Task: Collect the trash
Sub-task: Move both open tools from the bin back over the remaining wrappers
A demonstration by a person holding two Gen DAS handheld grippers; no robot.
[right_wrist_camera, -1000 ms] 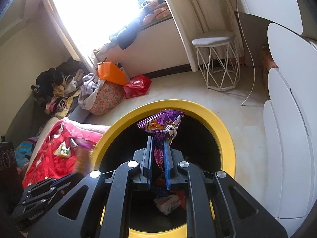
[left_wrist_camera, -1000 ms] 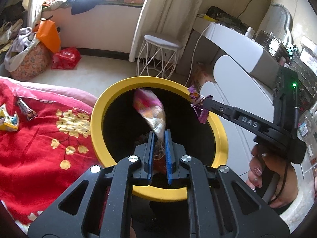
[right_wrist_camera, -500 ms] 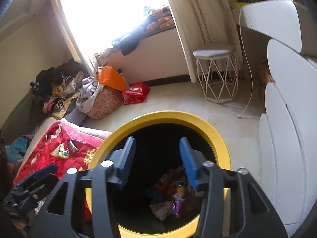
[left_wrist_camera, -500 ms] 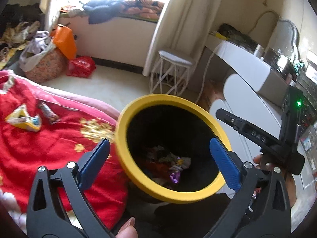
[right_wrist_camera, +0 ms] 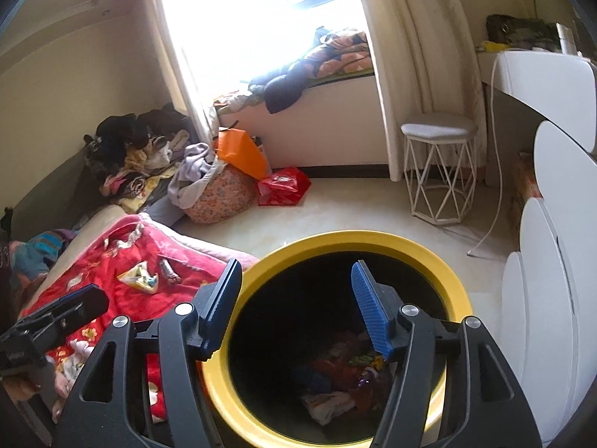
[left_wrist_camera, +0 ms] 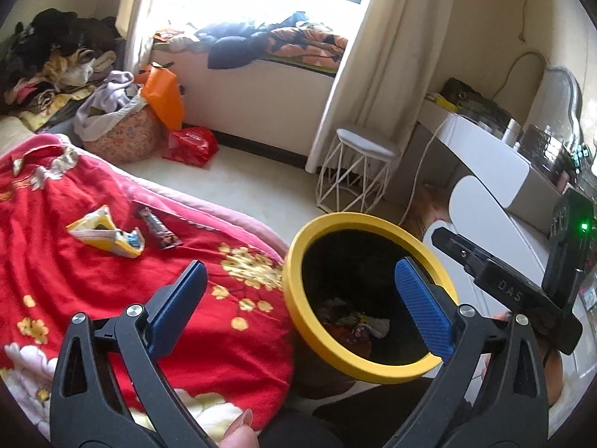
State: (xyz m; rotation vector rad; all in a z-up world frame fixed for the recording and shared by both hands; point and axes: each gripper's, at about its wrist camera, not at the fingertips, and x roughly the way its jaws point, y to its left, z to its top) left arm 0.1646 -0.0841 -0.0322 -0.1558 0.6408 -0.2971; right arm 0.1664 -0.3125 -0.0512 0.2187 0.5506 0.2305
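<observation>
Hand-held gripper (right_wrist_camera: 294, 306) agape, round yellow-rimmed bin (right_wrist_camera: 429, 257)

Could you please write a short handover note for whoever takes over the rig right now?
Left tool: open, empty, between the red blanket and the yellow-rimmed bin.
Right tool: open, empty, over the bin.
Done: several wrappers lie in the bin.
Left: a yellow wrapper and a dark snack bar wrapper lie on the blanket; pick up both and drop them in the bin.
</observation>
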